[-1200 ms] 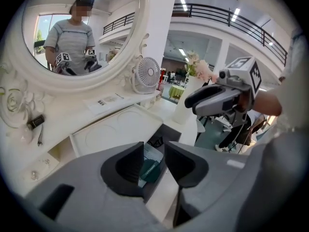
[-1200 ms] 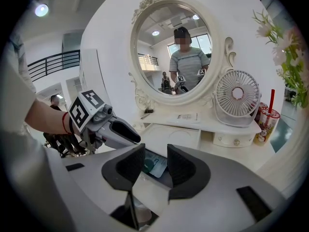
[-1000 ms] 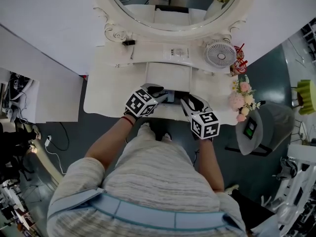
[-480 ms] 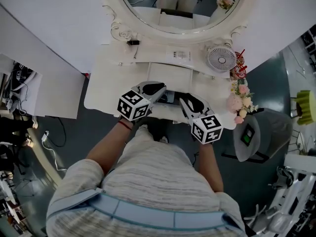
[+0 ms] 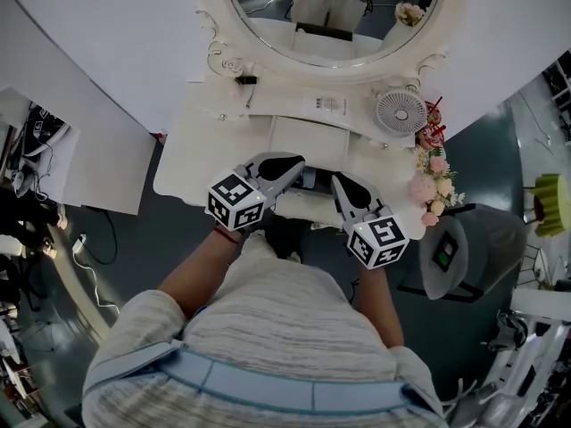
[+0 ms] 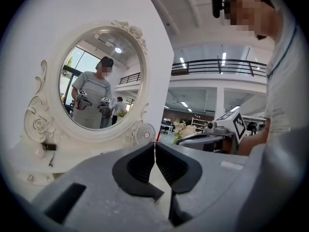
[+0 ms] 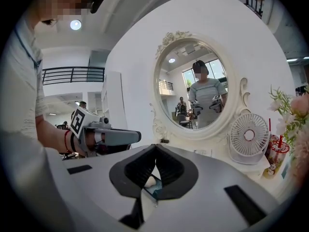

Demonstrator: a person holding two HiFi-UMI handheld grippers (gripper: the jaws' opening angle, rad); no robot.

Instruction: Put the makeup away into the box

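I stand at a white vanity table (image 5: 187, 163). A small dark, teal-lined box (image 5: 310, 178) lies at its front edge between my grippers. In the right gripper view the box (image 7: 153, 183) shows under the jaws with a small pale item in it. My left gripper (image 5: 297, 163) hovers just left of the box, my right gripper (image 5: 339, 183) just right of it. The left gripper (image 6: 155, 147) is shut with its tips touching and nothing between them. The right gripper (image 7: 155, 149) is also shut and empty, pointing at the mirror.
An oval mirror (image 5: 330, 16) in a carved frame stands at the back. A raised white drawer unit (image 5: 308, 132) sits mid-table, a small fan (image 5: 400, 112) at the right. Pink flowers (image 5: 434, 176) line the right edge. A grey stool (image 5: 468, 243) stands on the floor.
Both grippers have lifted off the tabletop and drawn back slightly toward me, their marker cubes larger and lower in the picture. The right gripper's fingers look closer together than before.
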